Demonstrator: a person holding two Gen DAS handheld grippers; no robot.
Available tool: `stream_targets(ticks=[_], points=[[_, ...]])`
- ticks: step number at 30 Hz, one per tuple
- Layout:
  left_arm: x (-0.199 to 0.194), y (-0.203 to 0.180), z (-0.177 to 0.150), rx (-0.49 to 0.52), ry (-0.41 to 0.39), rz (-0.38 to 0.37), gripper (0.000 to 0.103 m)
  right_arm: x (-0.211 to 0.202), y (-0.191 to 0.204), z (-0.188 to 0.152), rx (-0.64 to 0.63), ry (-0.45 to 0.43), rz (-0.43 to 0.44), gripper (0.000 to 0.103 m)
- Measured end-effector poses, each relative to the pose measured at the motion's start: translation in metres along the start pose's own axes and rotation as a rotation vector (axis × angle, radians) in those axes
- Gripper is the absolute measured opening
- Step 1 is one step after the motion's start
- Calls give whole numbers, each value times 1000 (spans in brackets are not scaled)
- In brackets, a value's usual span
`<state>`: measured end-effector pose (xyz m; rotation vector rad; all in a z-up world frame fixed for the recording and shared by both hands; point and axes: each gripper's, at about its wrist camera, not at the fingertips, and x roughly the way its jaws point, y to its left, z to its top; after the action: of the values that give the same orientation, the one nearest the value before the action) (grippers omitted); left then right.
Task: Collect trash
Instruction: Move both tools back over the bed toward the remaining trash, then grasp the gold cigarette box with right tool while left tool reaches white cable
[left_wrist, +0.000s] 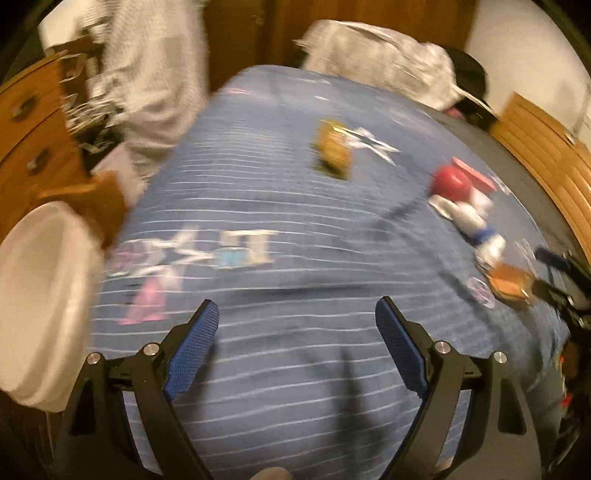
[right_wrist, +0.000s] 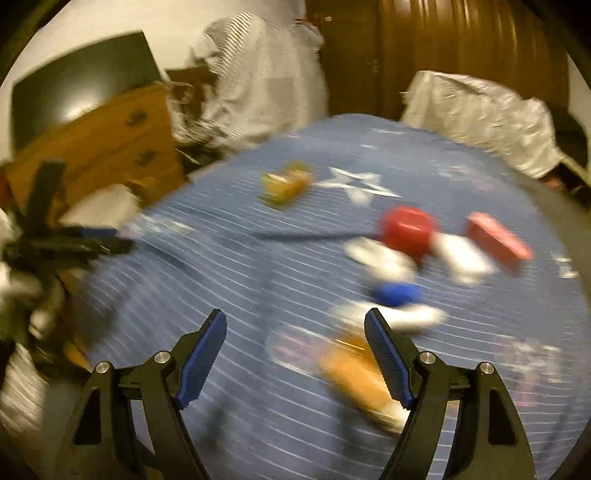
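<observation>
A white bin (left_wrist: 40, 295) beside the blanket (left_wrist: 295, 229), contents hidden.

**Bed with scattered litter on a blue striped cover**

A bed (right_wrist: 258, 369) fills both views, spread with a blue cover (left_wrist: 295, 206) marked by thin white stripes, a white star (right_wrist: 354, 184) and pale lettering (left_wrist: 192, 254). Lying on the cover: a yellow-brown wrapper (right_wrist: 284, 182) beside the star; a red round object (right_wrist: 406, 229) touching blurred white pieces (right_wrist: 384, 258); a red box (right_wrist: 496, 240) just beyond; a blue cap-like piece (right_wrist: 395, 293); and an orange packet (right_wrist: 354, 373) nearest the camera. Motion blur hides finer detail. Crumpled white fabric (right_wrist: 476, 110) sits at the far end.
</observation>
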<state>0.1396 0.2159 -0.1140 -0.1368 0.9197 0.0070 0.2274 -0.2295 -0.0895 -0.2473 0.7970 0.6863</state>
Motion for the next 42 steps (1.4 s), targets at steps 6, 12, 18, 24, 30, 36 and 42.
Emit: stream_targets(ticks=[6, 12, 18, 24, 30, 36, 42], points=[[23, -60, -3, 104, 51, -78, 83, 13, -35, -22, -258, 163, 19, 92], [41, -102, 2, 176, 86, -118, 83, 43, -18, -19, -380, 228, 79, 92], [55, -137, 16, 247, 88, -165, 83, 37, -32, -23, -239, 203, 118, 50], [76, -181, 29, 364, 89, -242, 83, -8, -72, -43, -35, 170, 133, 47], [100, -226, 42, 466, 125, -303, 83, -34, -133, -74, 177, 185, 27, 47], [120, -251, 33, 466, 217, -385, 66, -38, -162, -99, 269, 200, -28, 51], [112, -252, 34, 415, 200, -379, 64, -40, -168, -99, 264, 193, -18, 60]])
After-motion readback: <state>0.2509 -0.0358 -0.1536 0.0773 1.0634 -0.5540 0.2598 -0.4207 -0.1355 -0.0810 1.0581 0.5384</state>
